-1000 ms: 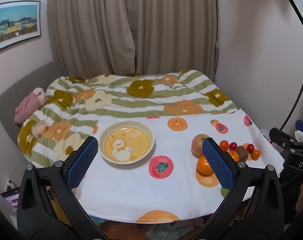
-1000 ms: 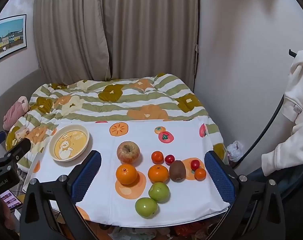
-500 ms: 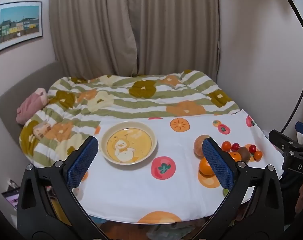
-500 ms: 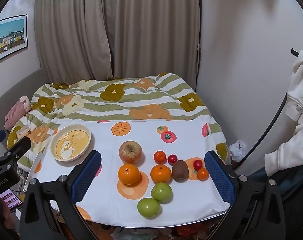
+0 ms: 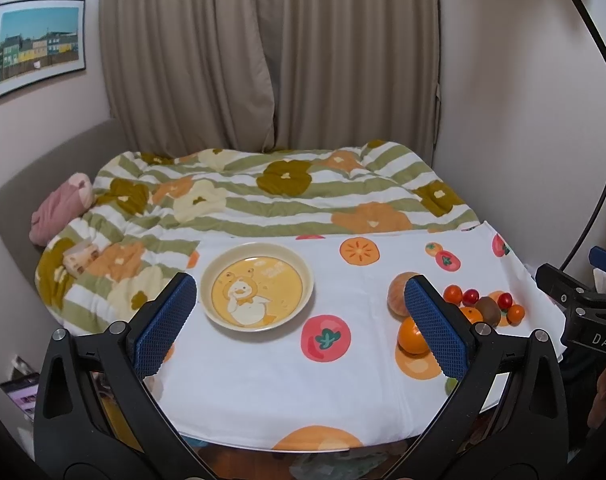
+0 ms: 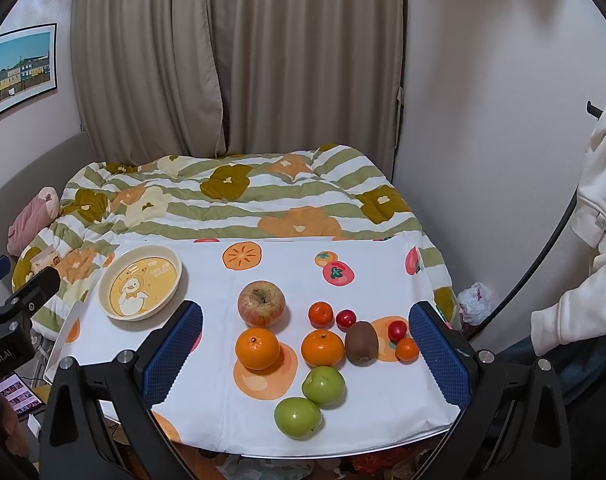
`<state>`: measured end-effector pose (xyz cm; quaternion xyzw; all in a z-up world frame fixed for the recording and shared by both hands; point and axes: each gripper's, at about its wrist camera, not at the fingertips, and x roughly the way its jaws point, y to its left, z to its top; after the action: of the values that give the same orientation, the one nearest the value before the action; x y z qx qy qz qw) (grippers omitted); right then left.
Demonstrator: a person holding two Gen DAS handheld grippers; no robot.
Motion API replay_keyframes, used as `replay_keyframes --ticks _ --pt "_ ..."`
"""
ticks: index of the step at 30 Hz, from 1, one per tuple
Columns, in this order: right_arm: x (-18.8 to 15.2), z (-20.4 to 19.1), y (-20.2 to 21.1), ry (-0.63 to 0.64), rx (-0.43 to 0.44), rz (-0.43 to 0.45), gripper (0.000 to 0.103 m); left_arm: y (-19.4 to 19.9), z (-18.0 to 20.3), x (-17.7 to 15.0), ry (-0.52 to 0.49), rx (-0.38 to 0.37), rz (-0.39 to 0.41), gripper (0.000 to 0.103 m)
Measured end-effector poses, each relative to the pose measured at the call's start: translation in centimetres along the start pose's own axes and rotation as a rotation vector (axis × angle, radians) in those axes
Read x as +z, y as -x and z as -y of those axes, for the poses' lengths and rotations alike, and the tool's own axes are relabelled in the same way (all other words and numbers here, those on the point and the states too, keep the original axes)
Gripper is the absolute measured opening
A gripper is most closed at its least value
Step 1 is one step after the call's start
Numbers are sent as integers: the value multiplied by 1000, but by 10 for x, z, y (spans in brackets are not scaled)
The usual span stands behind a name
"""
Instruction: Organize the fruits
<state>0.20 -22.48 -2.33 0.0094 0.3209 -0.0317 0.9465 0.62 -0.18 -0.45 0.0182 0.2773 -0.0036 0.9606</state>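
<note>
A home bedroom: quilted bed [image 6: 239, 204], drawn curtains [image 6: 239, 60], framed picture [image 5: 39, 46]

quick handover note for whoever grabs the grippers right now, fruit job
Left gripper: jaws open, empty, facing the plate.
Right gripper: jaws open, empty, over the fruit.
Plate holds nothing yet.
On the tablecloth: red apple, two green apples, two oranges, kiwi, plus small tomatoes and tangerines.
Done: nothing moved.
Left: all the fruit still to sort.

Black fingers [image 6: 175, 352], blue textured pads [image 5: 437, 330]
</note>
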Motion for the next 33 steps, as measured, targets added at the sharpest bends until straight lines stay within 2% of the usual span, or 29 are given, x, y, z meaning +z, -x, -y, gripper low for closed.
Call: replay_keyframes --ticks 33 --pt "-2 0 -10 3 3 1 103 -8 3 -2 3 -2 -2 103"
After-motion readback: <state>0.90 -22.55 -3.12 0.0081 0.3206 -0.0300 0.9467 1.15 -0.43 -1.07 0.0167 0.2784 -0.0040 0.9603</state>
